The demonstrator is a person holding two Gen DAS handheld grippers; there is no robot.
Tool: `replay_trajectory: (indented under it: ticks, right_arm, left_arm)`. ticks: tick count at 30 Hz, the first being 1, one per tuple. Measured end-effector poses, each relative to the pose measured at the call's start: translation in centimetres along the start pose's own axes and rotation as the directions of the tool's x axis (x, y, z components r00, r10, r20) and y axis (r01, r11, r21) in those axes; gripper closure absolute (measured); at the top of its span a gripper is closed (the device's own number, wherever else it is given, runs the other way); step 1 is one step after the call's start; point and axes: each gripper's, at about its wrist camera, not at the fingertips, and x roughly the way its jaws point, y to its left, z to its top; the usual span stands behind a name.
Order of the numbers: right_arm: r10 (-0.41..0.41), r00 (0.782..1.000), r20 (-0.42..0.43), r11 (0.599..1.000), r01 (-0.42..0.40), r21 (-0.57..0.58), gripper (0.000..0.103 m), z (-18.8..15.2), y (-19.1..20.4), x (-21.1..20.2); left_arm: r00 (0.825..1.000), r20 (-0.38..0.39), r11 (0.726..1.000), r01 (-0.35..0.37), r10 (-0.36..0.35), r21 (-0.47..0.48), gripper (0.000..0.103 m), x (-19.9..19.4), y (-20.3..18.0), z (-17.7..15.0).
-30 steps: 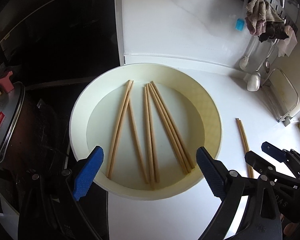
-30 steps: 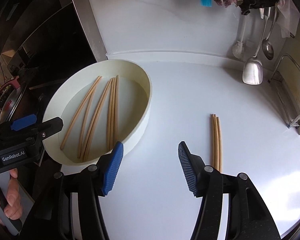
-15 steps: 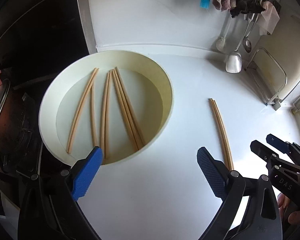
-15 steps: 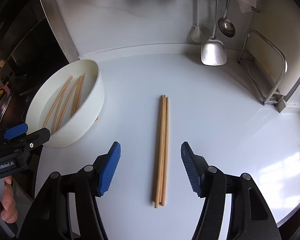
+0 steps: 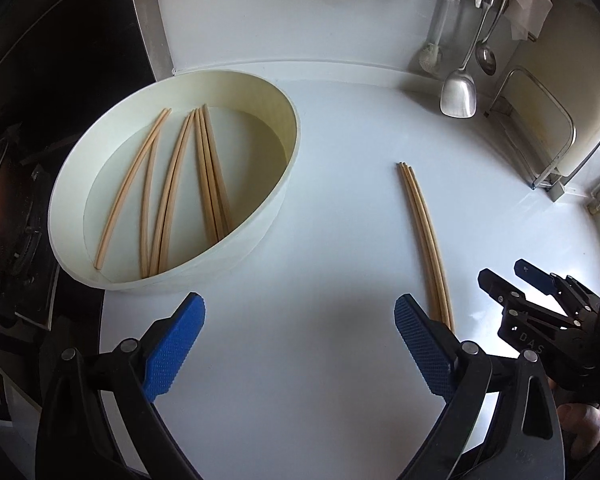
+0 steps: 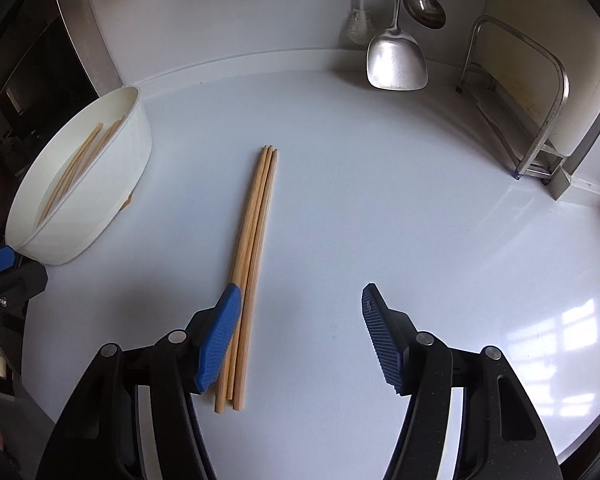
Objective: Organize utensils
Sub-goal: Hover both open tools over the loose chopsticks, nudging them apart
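We see a white tabletop (image 5: 340, 220) filling both views, with a dark stove (image 5: 16, 208) at its left edge. On the tabletop near that edge sits a round white tub (image 5: 260, 224) — inside it lie several wooden chopsticks (image 5: 204, 176), loosely fanned along its floor. Against the back wall hang a metal spatula (image 6: 396, 60) and a ladle (image 6: 424, 8), with a wire rack (image 6: 540, 120) standing to their right.

The left hand-held gripper (image 5: 296, 344) hovers over bare tabletop in front of the tub, its blue pads wide apart with nothing between them. The right hand-held gripper (image 6: 300, 336) is also spread open; in its own view its left pad overlaps the near end of a bundle (image 6: 252, 248) of chopsticks, which lies flat on the tabletop well apart from the tub — we cannot tell whether pad and sticks touch. The bundle's sticks lie side by side, touching, tips pointing toward the wall.
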Motion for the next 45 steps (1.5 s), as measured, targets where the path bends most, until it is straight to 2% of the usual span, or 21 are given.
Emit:
replay_trajectory:
  ticks: [6, 16, 26, 41, 45]
  right_arm:
    - [0.008, 1.000, 0.001, 1.000, -0.008, -0.013, 0.043, -0.2, 0.2, 2.2]
    - [-0.008, 1.000, 0.006, 0.999, 0.008, -0.037, 0.043, -0.9, 0.3, 3.8]
    - [-0.015, 1.000, 0.013, 0.997, 0.016, -0.073, 0.043, -1.0, 1.2, 4.3]
    - [-0.056, 0.997, 0.057, 0.985, 0.064, -0.160, 0.042, -1.8, 1.8, 4.6]
    - [-0.064, 0.996, 0.069, 0.986, 0.073, -0.149, 0.042, -1.8, 1.0, 4.7]
  left_arm:
    - [1.000, 0.014, 1.000, -0.019, 0.019, -0.012, 0.009, 0.2, -0.5, -0.6]
    - [1.000, 0.021, 1.000, -0.004, 0.005, -0.031, 0.009, 1.2, -1.4, -1.4]
    - [1.000, 0.025, 0.999, -0.004, 0.005, -0.033, 0.009, 1.6, -2.0, -1.8]
    - [0.992, 0.123, 0.999, 0.035, -0.032, -0.024, 0.009, 3.4, -3.4, -1.8]
    - [0.993, 0.108, 0.999, 0.043, -0.041, -0.015, 0.009, 4.3, -4.1, -1.5]
